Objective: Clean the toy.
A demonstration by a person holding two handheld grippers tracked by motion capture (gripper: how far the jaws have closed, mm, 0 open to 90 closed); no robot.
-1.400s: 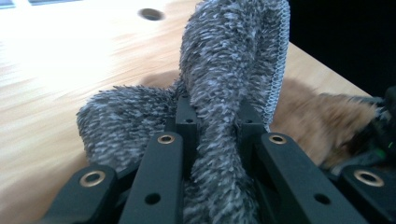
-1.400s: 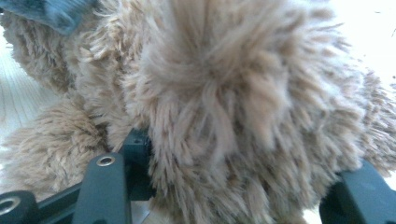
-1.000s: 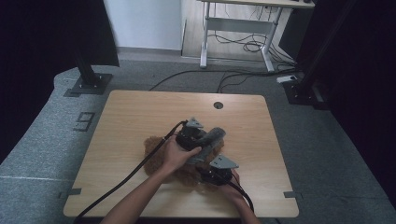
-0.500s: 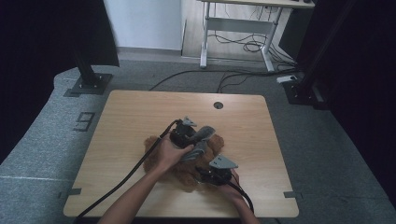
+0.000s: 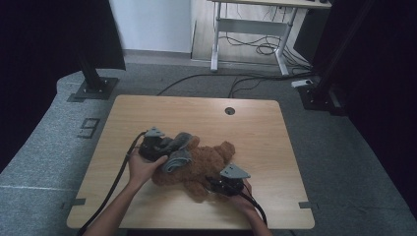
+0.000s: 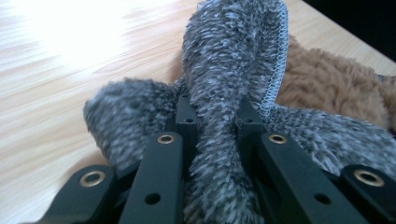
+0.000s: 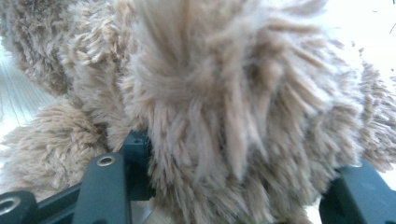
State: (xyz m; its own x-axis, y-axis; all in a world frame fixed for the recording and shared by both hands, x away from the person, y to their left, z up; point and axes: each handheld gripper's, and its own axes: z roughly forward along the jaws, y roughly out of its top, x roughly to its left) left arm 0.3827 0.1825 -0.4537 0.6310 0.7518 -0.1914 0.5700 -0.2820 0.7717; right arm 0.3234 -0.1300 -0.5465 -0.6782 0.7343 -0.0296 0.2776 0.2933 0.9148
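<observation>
A brown plush bear point(image 5: 206, 164) lies on the wooden table point(image 5: 255, 123), a little near of the table's middle, stretched from left to right with one limb reaching toward the near edge. Draped over its left end is a grey fuzzy cloth point(image 5: 178, 150), bunched in folds and touching both the bear and the tabletop just beside it. The left gripper point(image 5: 164, 147) sits at the left end of the bear, held in the person's left hand point(image 5: 142, 169), with its black cable trailing off toward the near left corner. In the left gripper view its two black jaws are drawn tight together on a thick fold of the grey cloth point(image 6: 224, 93), which rises between them and shows a stitched pale edge on its right side; the brown fur point(image 6: 327, 88) lies behind it to the right. The right gripper point(image 5: 221, 186) rests at the near right of the bear, a grey three-cornered plate on top of it, with the person's right hand point(image 5: 246, 199) behind it. In the right gripper view its jaws stand partly apart with a fat tuft of the bear's fur point(image 7: 224, 107) packed between them, clamped on what looks like a limb. A small round hole point(image 5: 229, 111) sits in the far part of the table.
</observation>
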